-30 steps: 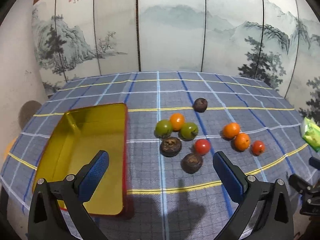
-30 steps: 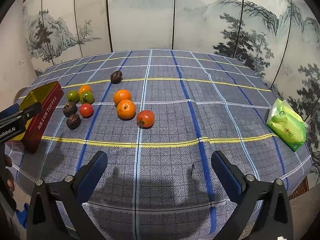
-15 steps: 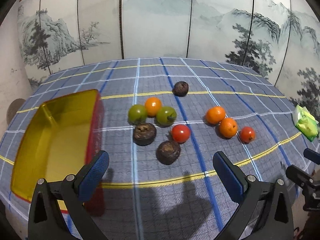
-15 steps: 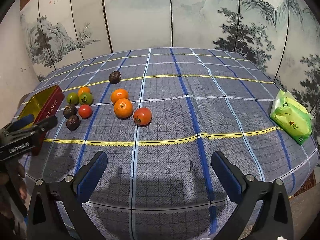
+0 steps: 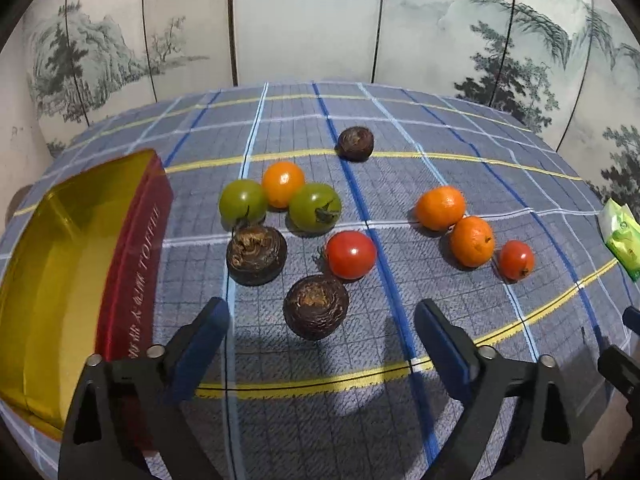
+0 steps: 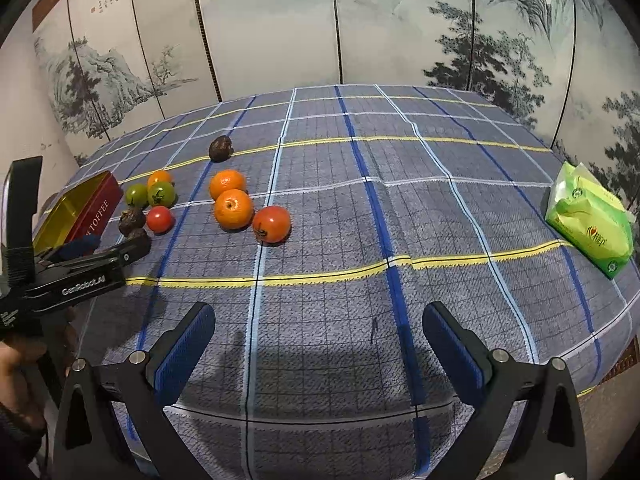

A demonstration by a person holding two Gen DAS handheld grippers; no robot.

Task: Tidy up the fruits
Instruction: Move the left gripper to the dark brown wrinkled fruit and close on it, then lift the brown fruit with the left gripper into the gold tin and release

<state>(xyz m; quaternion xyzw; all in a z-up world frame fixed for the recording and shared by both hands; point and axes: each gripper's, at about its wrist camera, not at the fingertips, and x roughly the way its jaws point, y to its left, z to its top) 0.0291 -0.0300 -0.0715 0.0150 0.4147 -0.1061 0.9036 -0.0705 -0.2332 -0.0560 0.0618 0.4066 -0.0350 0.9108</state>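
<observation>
left gripper (image 5: 320, 330) jaws spread wide, nothing between the blue pads (image 5: 204, 334), held low and pointing forward. right gripper (image 6: 316, 338) also spread wide, nothing held, level. person's left hand (image 6: 16, 364) wraps the left gripper's handle at the right view's left edge.

In the right wrist view the left gripper (image 6: 86, 246) covers most of the nearest dark fruit (image 6: 138, 235) and part of the tin (image 6: 76, 210), while in the left wrist view the tin's (image 5: 52, 280) near corner is cut off behind a finger (image 5: 200, 344), the green packet (image 5: 622, 236) is cropped at the right edge, and the tin's lettering is blurred.
</observation>
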